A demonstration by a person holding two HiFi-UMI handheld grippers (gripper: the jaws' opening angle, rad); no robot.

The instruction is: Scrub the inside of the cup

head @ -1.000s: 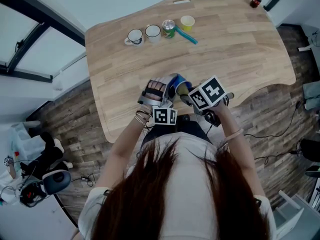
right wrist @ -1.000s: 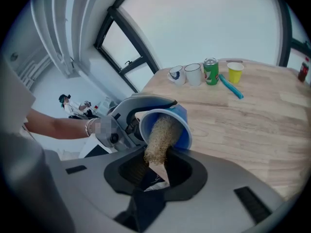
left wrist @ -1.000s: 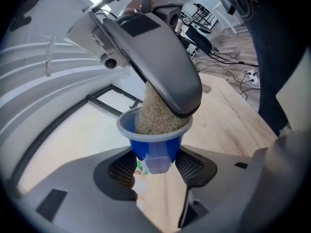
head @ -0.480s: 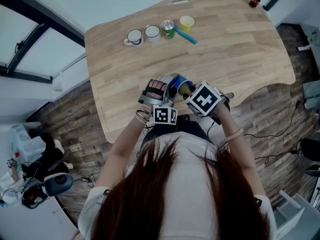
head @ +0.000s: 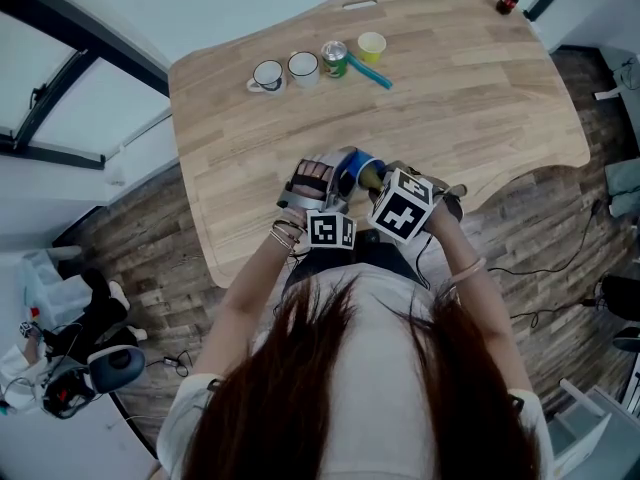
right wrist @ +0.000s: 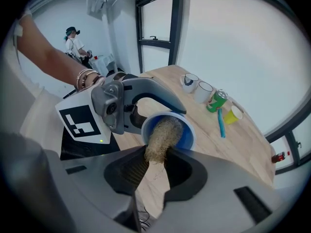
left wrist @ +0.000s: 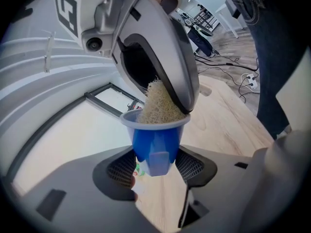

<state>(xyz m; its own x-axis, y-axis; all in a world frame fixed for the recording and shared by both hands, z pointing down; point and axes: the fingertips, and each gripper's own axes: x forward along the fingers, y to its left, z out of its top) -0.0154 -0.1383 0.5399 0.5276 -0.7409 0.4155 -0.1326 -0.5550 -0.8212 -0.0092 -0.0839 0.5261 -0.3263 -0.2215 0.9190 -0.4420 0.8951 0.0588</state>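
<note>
Surface [head: 470,98] centre and right side bare: wide passage. Far edge blocked by row: white mug [head: 268,74], second mug [head: 304,65], green can [head: 336,58], yellow cup [head: 373,44], blue stick [head: 374,73] beside. Bottle [head: 510,0] at far right corner. Near edge crowded: left gripper [left wrist: 154,163] fingers [left wrist: 121,169] clamp blue cup [left wrist: 155,140]; fibre pad [right wrist: 160,135] in right gripper [right wrist: 154,168] fills cup mouth.

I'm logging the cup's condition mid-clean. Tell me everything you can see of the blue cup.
The blue cup looks like smooth plastic. It is tapered, with a paler rolled rim and a small raised tab on its side. The left gripper clamps its lower body between both fingers. Its mouth faces the right gripper, whose beige fibrous scrubber fills the opening. It is held above the near part of the wooden table.
</note>
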